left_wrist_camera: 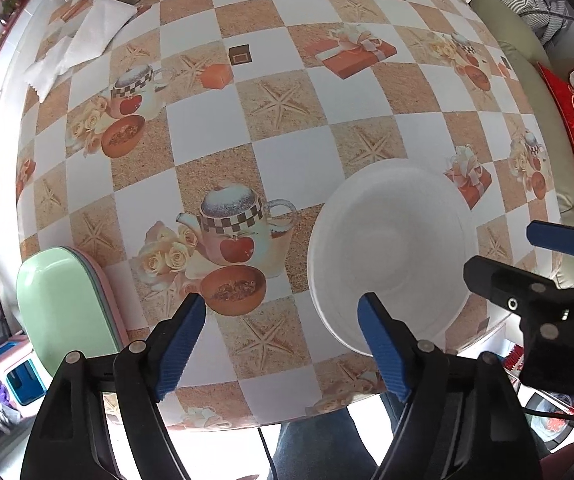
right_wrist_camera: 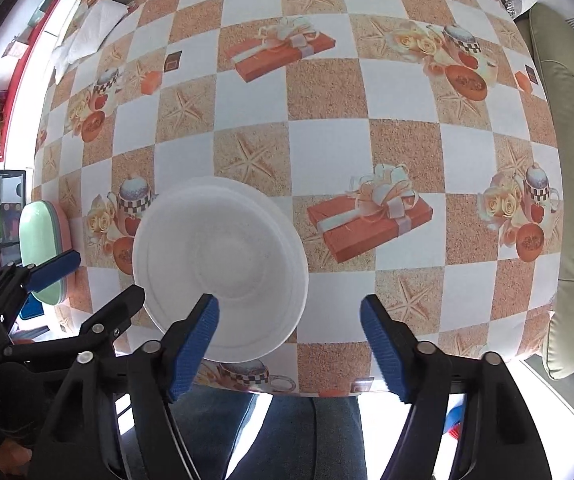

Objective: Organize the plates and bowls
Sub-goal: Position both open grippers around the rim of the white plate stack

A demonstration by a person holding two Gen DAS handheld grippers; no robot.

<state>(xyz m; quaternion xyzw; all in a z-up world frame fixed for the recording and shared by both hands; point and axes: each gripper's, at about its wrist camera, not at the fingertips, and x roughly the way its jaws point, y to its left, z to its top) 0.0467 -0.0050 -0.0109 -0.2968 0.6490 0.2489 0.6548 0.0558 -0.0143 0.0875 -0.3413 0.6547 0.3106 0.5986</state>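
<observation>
Two grippers hang over the checked tablecloth (left_wrist_camera: 287,136), both pointing down, both spread wide with nothing between the pads. Left gripper (left_wrist_camera: 283,344) sits low centre in its view; right gripper (right_wrist_camera: 291,344) low centre in its own.

White bowls (right_wrist_camera: 223,264): a nested stack, lower left of centre in the right view, lower right in the left view (left_wrist_camera: 391,248), resting near the table's near edge. Top bowl looks empty; stepped rims at the upper edge suggest more than one bowl, count unclear.

Pastel plates (left_wrist_camera: 67,304): green on top, pink rim beneath, at the left edge of the table, lower left in the left view. Nothing on them.

Judgement: stack appears set down and released. Next, lift clear straight up so no pad catches the rim; check stack sits square.
</observation>
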